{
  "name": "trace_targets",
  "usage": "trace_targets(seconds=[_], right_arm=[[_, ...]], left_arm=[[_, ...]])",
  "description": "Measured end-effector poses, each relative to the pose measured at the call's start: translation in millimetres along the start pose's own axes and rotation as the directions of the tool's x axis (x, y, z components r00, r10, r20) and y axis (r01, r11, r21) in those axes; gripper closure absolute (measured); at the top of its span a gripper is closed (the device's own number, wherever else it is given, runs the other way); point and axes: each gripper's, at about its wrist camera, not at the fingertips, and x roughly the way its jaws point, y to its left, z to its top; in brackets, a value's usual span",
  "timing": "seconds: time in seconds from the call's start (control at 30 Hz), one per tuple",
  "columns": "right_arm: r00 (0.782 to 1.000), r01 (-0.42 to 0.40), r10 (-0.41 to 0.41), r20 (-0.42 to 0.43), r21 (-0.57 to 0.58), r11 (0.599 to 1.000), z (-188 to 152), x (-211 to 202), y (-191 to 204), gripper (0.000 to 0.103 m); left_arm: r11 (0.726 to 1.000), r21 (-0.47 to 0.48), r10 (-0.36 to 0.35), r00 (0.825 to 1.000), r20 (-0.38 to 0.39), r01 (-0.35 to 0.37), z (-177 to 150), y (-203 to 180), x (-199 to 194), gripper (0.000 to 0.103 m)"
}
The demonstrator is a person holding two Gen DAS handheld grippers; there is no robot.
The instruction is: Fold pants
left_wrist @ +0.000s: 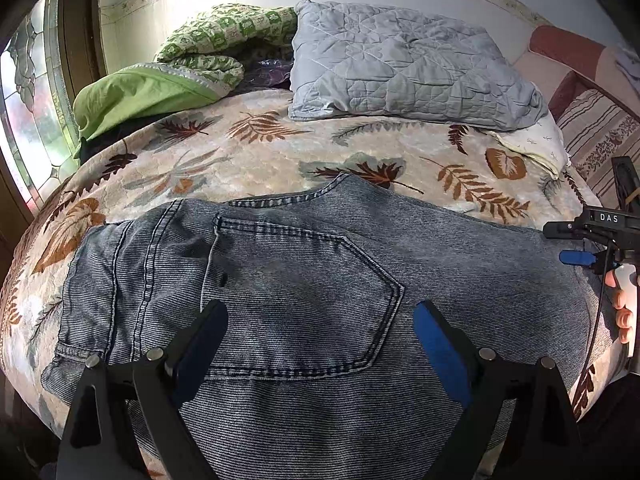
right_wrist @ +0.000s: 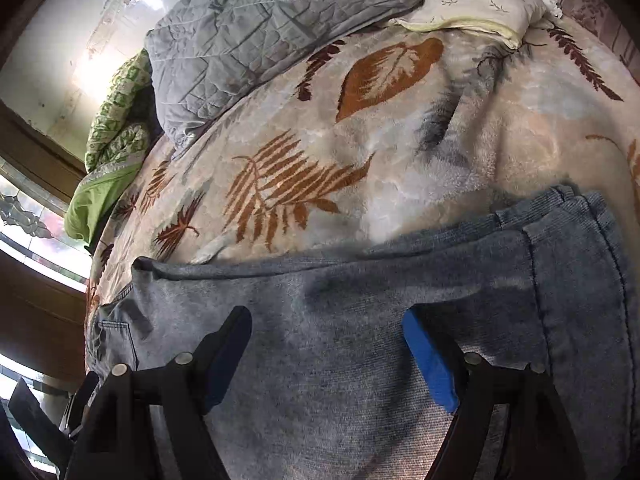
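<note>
On the bed [left_wrist: 256, 152] with a leaf blanket lie the jeans [left_wrist: 320, 264], spread flat, pocket side up. Over them hangs the left gripper [left_wrist: 320, 340], its jaws wide apart and holding nothing. Above the leg part hangs the right gripper [right_wrist: 328, 344], wide apart too, empty. Behind sits a gray pillow [left_wrist: 400, 68].

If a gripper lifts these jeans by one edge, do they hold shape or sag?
The jeans would likely sag: they lie limp, following the leaf-print blanket. Thick seams and the back pocket suggest fairly heavy denim, so they probably drag rather than slide.
</note>
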Motion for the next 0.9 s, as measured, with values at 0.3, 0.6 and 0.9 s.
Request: trace_targets(seconds=[0.3,0.6,0.9], right_arm=[[0.999,0.023,-0.023,-0.027,0.008,1.000,-4,-20,11,0.015],[0.994,-0.098,0.080,0.081,0.260,0.961,-96,-132,-61,0.015],[0.969,-0.240,0.177,0.171,0.511,0.825,-122,-123,-148,0.015]], left_arm=[[0.999,-0.029,-0.024,1.000,0.001,0.024,-3,6,0,0.009],[0.996,-0.043,-0.083,0.996,0.012,0.083,-6,-4,-11,0.009],[0.990,0.003,-0.143,0.989,-0.039,0.144,-17,-42,-16,0.009]])
